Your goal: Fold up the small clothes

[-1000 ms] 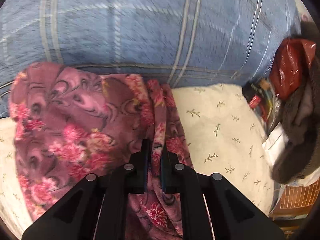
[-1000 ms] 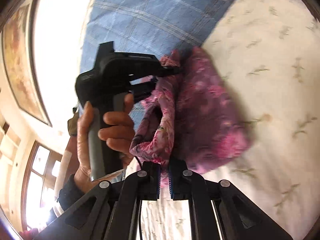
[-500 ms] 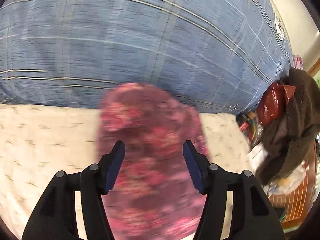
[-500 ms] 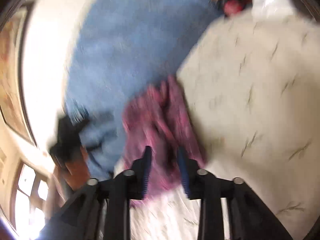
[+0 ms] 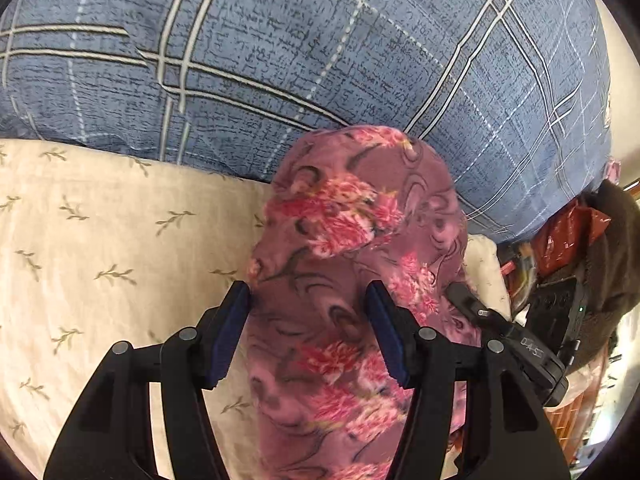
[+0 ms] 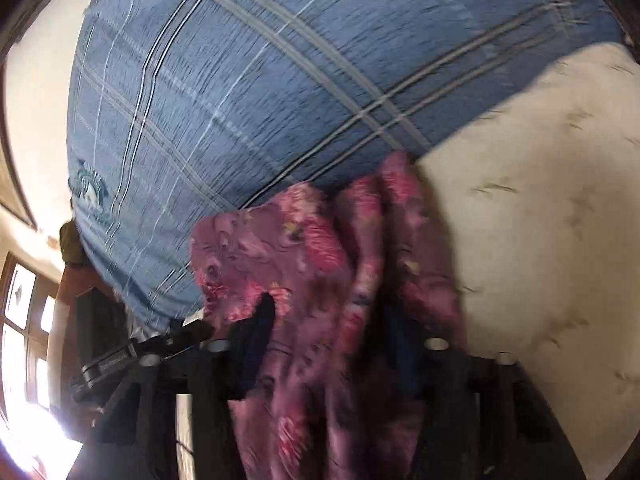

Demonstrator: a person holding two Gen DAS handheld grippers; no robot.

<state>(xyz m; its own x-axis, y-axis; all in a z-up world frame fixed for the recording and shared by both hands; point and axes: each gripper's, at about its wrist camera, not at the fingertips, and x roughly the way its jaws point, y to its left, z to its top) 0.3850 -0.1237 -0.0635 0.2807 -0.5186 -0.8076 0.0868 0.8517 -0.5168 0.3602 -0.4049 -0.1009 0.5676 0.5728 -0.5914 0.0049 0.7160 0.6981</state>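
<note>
Quilt (image 5: 320, 40), blue with pale check lines: a bulky roll along the far side of the bed. It seems to serve as a backstop for the cloth.

Bed sheet (image 5: 100, 240), cream with small leaf sprigs: the flat surface on which the folding is done.

Floral garment (image 5: 352, 240), plum with pink blooms: lies on the sheet as a narrow, doubled strip. Its far end touches the foot of the quilt and its near end runs under both tools. The strip shape suggests one fold is laid and a shorter one is due.

Left tool (image 5: 306, 320): fingers apart, one on each side of the strip, gripping nothing. Its jaws have just been opening, probably to let the folded layer settle.

Right tool (image 6: 328, 344): blurred view. Its fingers show apart with bunched cloth between and over them. Its jaws have just been closing on that cloth, probably for a fresh hold.

Brown fleece (image 5: 616, 248) and red bag (image 5: 572, 232): clutter past the bed's far right corner, well clear of the work.

Change from a second ago: both tools were then clamped on the garment. From the right wrist it hung in the air, and the person's hand showed on the left tool's handle. From the left wrist it looked much wider. Now it is down, narrower, and released on the left.
</note>
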